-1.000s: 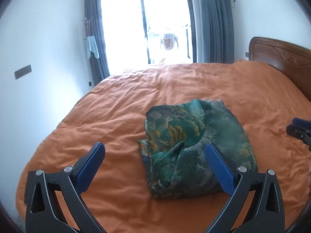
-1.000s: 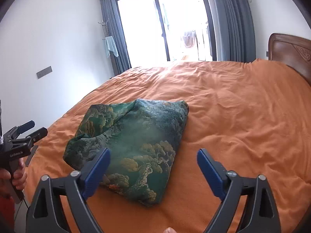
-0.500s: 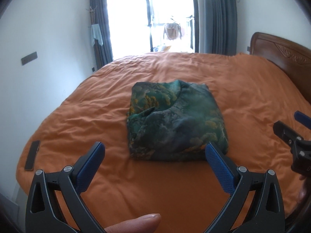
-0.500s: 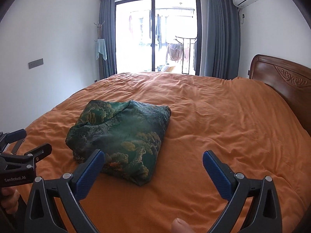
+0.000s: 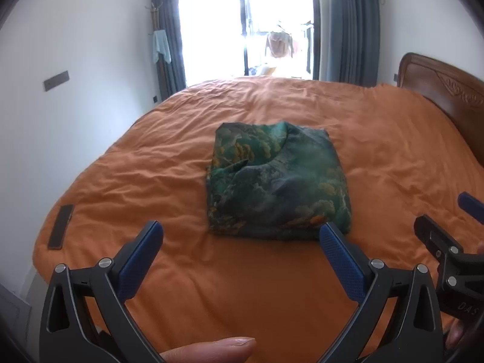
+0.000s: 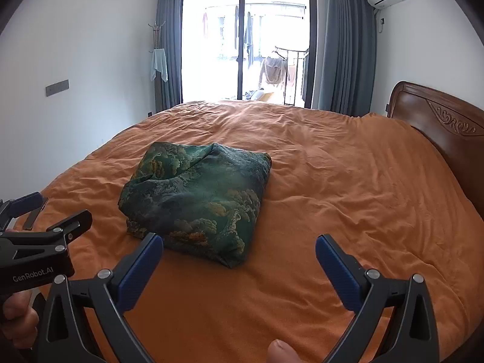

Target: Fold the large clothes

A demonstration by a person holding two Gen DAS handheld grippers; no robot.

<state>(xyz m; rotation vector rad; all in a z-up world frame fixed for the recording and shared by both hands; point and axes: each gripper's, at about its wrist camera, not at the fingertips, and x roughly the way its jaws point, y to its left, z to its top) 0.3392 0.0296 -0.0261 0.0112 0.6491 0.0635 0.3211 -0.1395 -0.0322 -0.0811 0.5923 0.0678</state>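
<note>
Orange bedding point(image 5: 272, 287) fills the left wrist view, with the folded green garment point(image 5: 278, 181) lying at 12 o'clock from the left tongs point(image 5: 240, 255). These tongs are spread wide, holding nothing, clear of the cloth. A dark flat object point(image 5: 60, 227) rests near the bed's edge at 9 o'clock. The right tongs point(image 5: 447, 220) are cut off at 3 o'clock.

From the right wrist, the garment point(image 6: 196, 199) sits at 11 o'clock. The right tongs point(image 6: 239, 261) gape empty above bare bedding point(image 6: 348, 187), which offers open room toward the headboard point(image 6: 438, 124) at 2 o'clock.
</note>
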